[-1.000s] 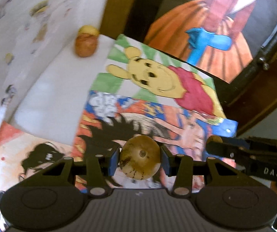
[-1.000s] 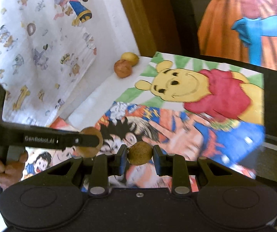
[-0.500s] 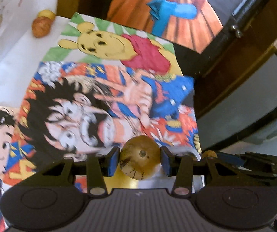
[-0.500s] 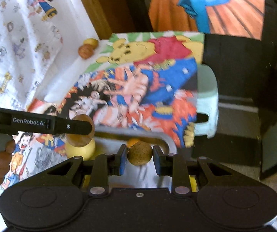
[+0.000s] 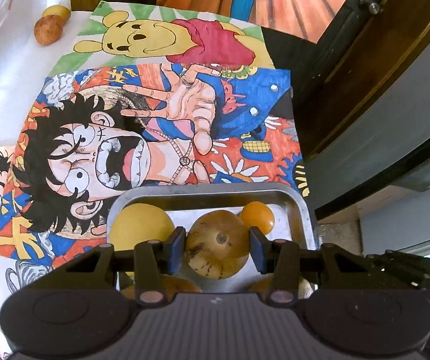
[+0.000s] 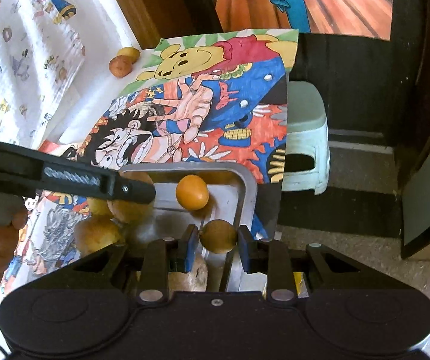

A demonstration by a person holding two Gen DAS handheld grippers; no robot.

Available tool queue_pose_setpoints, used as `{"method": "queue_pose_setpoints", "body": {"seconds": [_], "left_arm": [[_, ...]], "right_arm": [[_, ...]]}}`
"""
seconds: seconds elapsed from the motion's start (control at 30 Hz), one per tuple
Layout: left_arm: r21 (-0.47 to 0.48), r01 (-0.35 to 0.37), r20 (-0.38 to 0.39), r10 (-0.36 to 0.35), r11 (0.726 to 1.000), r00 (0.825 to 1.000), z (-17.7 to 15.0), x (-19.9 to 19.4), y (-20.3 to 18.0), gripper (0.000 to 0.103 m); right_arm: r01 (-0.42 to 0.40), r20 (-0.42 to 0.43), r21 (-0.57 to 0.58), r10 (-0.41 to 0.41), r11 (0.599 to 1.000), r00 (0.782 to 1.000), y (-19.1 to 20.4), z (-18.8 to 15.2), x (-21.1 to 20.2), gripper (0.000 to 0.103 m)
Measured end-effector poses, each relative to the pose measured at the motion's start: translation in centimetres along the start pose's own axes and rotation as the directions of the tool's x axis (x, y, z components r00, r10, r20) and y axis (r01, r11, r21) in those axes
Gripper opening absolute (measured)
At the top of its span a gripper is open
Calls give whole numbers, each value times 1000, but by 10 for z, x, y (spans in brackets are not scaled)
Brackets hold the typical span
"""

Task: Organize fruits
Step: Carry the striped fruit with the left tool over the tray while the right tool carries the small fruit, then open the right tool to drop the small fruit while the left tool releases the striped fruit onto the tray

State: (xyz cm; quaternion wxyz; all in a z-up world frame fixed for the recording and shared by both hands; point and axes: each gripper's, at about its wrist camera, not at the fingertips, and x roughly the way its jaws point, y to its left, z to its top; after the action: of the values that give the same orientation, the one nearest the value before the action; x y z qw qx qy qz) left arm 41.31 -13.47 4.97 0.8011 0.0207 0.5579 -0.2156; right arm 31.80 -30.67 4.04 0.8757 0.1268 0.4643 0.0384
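Below my left claw (image 5: 217,250) sits the tray (image 5: 300,210), holding fruit ahead on both sides. My right claw (image 6: 218,247) hangs over its right rim. Far ahead-left, two fruits (image 6: 124,61) touch.

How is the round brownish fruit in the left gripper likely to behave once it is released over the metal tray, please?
Being round, the brownish fruit will probably roll until it meets the metal tray wall or the orange fruit. Its speckled skin looks firm, so the left gripper likely holds it without crushing it.

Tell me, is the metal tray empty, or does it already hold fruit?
Not empty. The tray already holds fruit: a small orange one and a larger yellow one lie in it. More fruit sits nearer, partly hidden behind the grippers.
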Motion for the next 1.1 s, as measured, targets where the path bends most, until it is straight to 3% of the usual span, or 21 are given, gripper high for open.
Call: {"method": "queue_pose_setpoints", "body": {"seconds": [0.27,0.97,1.1], "left_arm": [[22,-66,-72,68,998,995,8,19,-8,49],[-29,-61,-103,58,998,993,10,25,-3,52],[-31,-66,-103,62,997,993,9,24,-5,52]], "right_arm": [[-2,-19,-61,1,998,1000,7,0,15,31],[4,-9,-30,-4,1000,1000,5,-6,9,33],[13,3,-28,-13,1000,1000,3,-8,2,41]]}}
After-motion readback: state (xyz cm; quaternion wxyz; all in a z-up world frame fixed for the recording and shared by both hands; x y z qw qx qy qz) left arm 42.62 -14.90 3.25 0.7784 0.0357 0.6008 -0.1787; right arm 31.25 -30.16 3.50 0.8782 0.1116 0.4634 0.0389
